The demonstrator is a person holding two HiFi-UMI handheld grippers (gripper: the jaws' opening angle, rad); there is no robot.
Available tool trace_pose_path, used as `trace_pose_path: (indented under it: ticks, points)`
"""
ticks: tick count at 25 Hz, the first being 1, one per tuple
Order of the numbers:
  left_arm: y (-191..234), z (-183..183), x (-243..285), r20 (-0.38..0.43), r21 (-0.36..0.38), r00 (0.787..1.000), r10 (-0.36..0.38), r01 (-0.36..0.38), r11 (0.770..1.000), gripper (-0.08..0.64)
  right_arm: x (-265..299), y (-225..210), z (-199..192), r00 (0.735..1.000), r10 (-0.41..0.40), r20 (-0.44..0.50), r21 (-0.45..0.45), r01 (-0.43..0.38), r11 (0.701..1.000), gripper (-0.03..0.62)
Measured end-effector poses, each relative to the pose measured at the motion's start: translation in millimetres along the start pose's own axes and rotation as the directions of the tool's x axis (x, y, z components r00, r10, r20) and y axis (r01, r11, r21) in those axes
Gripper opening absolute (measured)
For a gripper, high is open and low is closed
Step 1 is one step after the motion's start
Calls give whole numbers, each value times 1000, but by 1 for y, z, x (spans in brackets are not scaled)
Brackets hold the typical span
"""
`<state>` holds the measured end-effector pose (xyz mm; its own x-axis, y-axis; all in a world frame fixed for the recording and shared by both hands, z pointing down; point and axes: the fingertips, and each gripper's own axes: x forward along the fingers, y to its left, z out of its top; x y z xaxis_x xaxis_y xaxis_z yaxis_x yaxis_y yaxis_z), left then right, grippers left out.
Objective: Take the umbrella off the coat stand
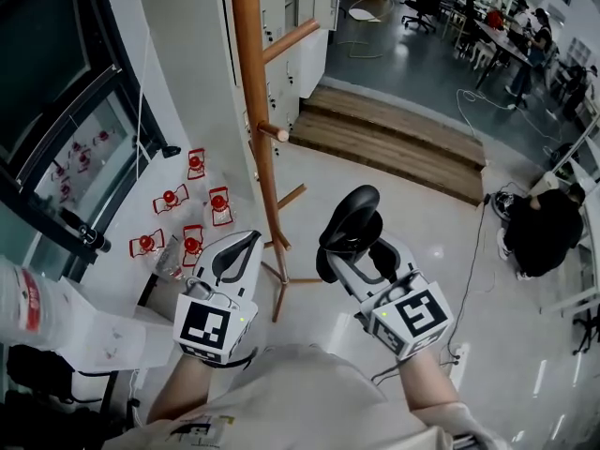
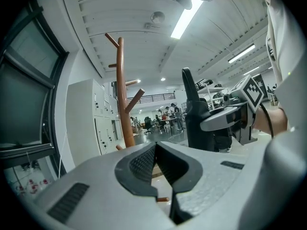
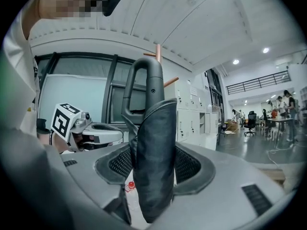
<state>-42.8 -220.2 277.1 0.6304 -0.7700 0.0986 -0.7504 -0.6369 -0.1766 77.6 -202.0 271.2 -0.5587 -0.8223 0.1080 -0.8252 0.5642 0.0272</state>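
Clearly, the right gripper point(image 3: 153, 163) is clamped on the umbrella point(image 3: 153, 128): its two ribbed pads press the dark folded body from both sides, so the jaws stand well apart yet are filled. The left gripper point(image 2: 154, 148) has its jaws brought together, tips meeting, with nothing between them.

The umbrella is black and folded short, wrapped in matt dark fabric, and it stands upright in the jaws. A black loop handle rises above the wrapped part toward twelve o'clock. In the head view it hangs free of the coat stand point(image 1: 249, 111), whose brown wooden pole lies at about ten o'clock from it, apart and not touching. The left gripper sits at nine o'clock from the right one, near it, and the pole rises at twelve o'clock from that left gripper.

By count there are two grippers, one umbrella and one coat stand. Five small red ornaments point(image 1: 170, 198) are grouped at about ten o'clock from the left gripper, by the window.
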Motion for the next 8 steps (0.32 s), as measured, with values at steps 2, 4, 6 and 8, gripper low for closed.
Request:
trace_pose_path:
  ticks: [2,4,6,8]
  points:
    - [0,0,-1,-1,1,1000,1,-1,1000,8,0,-1,0,1000,-4,3,5,4,1000,238]
    - [2,1,-2,-3,-1,1000,2,-2,1000,9,1,-1,2,1000,-5,7,10,5,1000,238]
    - [4,2,-4,-4,-2,1000,6,-6,1000,9,1,-1,4,1000,-5,11,12,5,1000,238]
    - [6,3,-6,-2,-2,1000,13,-13,1000,8,1,0,6,1000,-4,16,13,4,1000,238]
